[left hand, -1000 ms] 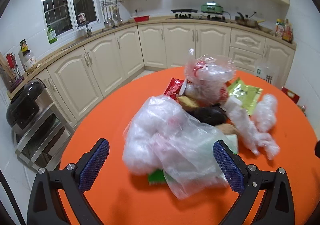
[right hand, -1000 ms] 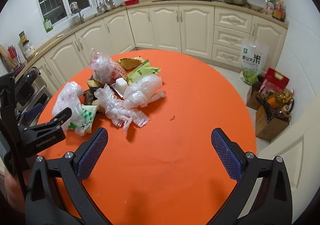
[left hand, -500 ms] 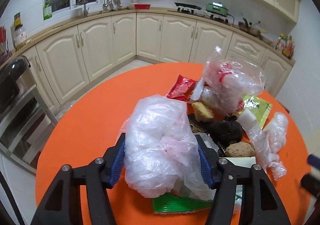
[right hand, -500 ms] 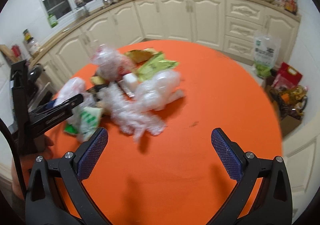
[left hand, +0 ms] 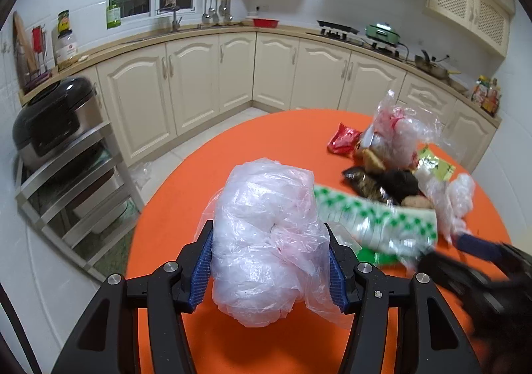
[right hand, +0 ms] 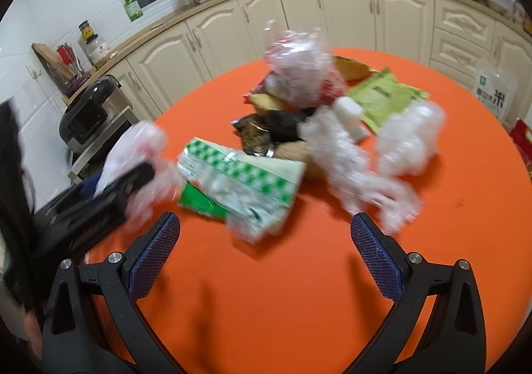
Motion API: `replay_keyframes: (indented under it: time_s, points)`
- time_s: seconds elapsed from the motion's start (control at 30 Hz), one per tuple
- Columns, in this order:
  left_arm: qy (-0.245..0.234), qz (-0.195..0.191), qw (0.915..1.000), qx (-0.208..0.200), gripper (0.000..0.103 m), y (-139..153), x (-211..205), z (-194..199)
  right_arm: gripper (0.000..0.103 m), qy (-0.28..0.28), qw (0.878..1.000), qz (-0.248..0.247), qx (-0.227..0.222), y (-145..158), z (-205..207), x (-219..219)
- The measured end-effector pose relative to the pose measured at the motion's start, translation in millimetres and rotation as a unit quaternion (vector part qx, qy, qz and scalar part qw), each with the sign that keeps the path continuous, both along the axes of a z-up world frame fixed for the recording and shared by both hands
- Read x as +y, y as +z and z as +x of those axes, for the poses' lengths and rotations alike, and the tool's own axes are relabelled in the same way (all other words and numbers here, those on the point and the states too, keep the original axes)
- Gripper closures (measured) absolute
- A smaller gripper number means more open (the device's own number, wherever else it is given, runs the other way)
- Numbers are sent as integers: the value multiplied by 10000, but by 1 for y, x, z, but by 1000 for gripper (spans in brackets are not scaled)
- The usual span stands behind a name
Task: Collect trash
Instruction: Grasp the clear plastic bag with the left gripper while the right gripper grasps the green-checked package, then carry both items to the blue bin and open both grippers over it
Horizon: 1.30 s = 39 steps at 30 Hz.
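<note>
Here, the left wrist view shows the left gripper (left hand: 269, 266) with both blue pads pressed against a crumpled clear plastic bag (left hand: 266, 241); the jaws have just been closing on it and now clamp it at medium width. The bag sits near the left edge of the round orange table (left hand: 186, 194). Only this view shows a red wrapper (left hand: 342, 141) at the far edge of the trash pile, and the right gripper as a dark blur at the lower right.

The right wrist view shows the right gripper (right hand: 264, 241) with jaws spread wide and nothing between them, above bare table surface on the near side. One green-and-white checked packet (right hand: 242, 181) lies just beyond its fingertips. Only this view shows one yellow-green pouch (right hand: 382, 94) and one small white bottle (right hand: 349, 114) toward the far right of the pile. Three further clear plastic bundles are countable here: one at the far edge, two at the right. The left gripper appears blurred at the left edge, the bag in its jaws.
</note>
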State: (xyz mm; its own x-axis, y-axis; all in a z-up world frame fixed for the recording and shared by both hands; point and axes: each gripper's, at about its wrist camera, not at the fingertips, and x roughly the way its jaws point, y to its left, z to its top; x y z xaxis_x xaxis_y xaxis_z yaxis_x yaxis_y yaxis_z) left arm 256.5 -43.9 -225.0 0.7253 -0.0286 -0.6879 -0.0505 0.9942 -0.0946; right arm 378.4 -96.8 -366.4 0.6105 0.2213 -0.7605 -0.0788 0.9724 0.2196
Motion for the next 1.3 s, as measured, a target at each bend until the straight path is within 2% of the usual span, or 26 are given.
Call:
replay_keyframes:
  time_s: [0.1, 0.2, 0.23, 0.27, 0.3, 0.37, 0.57, 0.83, 1.0, 1.3]
  points:
    - [24, -29, 10000, 29, 49, -3, 8, -10, 13, -63, 9996, 113, 255, -16, 19, 13]
    - [25, -103, 9999, 63, 49, -3, 13, -25, 20, -201, 9997, -13, 122, -17, 25, 24]
    - [22, -117, 9999, 73, 49, -3, 14, -28, 32, -186, 9998, 65, 105, -17, 27, 26]
    - [21, -127, 9999, 73, 49, -3, 16, -28, 39, -149, 9997, 155, 88, -18, 28, 27]
    - [14, -130, 9999, 65, 49, -1, 15, -37, 61, -73, 9996, 235, 118, -19, 30, 28]
    - [-2, -133, 9999, 53, 49, -1, 19, -43, 69, 107, 9988, 449, 150, -20, 32, 30]
    - [47, -133, 9999, 35, 49, -6, 21, -69, 78, 284, 9956, 894, 51, -23, 32, 30]
    - [-23, -101, 9999, -31, 49, -2, 9, -88, 92, 514, 9937, 906, -412, 2, 7, 34]
    - [-96, -71, 9999, -23, 49, -1, 0, -98, 96, 824, 9923, 765, -525, 9, -9, 40]
    - [-101, 76, 9997, -198, 49, 17, -5, -124, 97, 789, 9917, 644, -785, 24, -33, 32]
